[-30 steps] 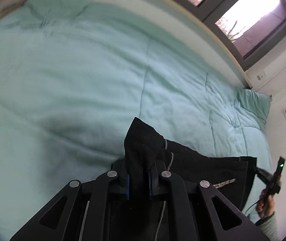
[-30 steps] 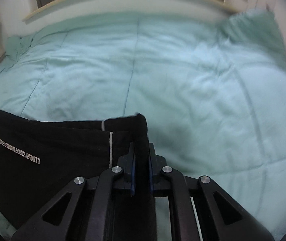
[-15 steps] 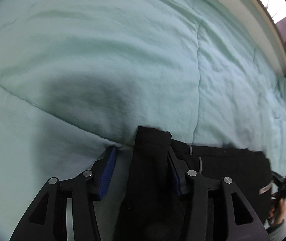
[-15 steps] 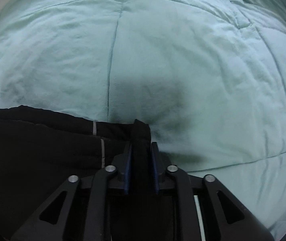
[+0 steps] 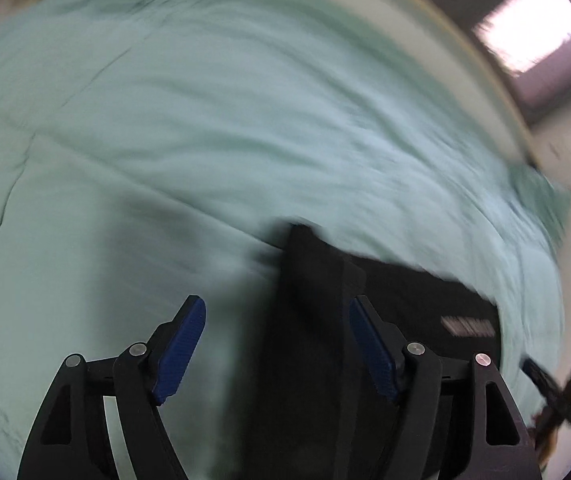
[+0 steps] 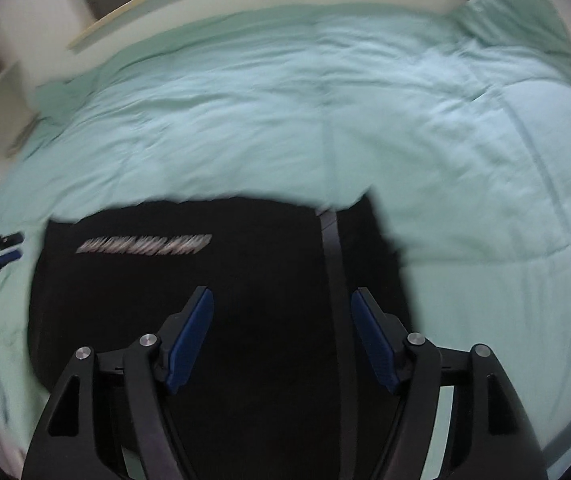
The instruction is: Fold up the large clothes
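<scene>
Lying flat on the pale green bed [image 6: 405,128], the black garment [image 6: 245,280] is spread just in front of both tools, with its long side running left to right and a white printed text line [image 6: 145,245] near its far left part. The right gripper [image 6: 281,336] has its blue fingers [image 6: 189,340] wide apart and holds nothing; the cloth is directly under and ahead of it, and a grey stripe [image 6: 331,264] runs away from the camera near the right edge of the cloth. The left gripper [image 5: 277,344] is also wide, with the garment's left corner [image 5: 317,264] standing up between its fingers but not pinched. The picture from the left side is blurred, so finer contact I cannot tell. In my judgement the next fold turns on the two short ends: each gripper is nearest to its own end, left to left and right to right.
</scene>
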A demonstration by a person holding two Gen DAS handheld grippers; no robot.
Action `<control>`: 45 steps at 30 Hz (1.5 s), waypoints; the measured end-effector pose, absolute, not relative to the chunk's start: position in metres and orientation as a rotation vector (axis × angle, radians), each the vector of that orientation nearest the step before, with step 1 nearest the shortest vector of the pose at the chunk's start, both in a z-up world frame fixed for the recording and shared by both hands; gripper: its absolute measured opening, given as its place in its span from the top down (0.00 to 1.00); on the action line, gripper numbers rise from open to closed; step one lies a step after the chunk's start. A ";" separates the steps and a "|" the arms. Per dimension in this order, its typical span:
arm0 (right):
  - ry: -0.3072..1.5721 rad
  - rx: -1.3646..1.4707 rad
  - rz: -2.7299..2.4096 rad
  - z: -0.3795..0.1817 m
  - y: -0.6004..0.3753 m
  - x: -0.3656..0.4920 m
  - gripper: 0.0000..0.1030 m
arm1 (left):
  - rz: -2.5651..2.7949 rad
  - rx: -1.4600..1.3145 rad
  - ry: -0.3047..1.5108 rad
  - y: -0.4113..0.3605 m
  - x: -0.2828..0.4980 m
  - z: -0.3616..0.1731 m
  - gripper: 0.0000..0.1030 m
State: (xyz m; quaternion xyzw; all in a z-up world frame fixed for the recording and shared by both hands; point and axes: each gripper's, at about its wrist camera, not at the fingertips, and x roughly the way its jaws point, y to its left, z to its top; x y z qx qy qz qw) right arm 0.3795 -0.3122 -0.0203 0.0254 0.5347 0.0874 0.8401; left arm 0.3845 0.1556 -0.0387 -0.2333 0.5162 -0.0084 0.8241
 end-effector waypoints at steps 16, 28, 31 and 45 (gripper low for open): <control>1.264 0.008 0.226 -0.125 -0.245 0.337 0.21 | -0.094 -0.169 1.262 -0.029 0.335 -0.115 0.24; 1.226 -0.078 0.286 -0.081 -0.243 0.278 0.21 | -0.163 -0.236 1.261 -0.001 0.276 -0.086 0.26; 1.307 -0.008 0.274 -0.118 -0.248 0.278 0.19 | -0.128 -0.205 1.288 -0.009 0.277 -0.113 0.26; 1.182 0.156 0.126 -0.058 -0.339 0.272 0.17 | -0.019 -0.303 1.178 0.049 0.286 -0.040 0.26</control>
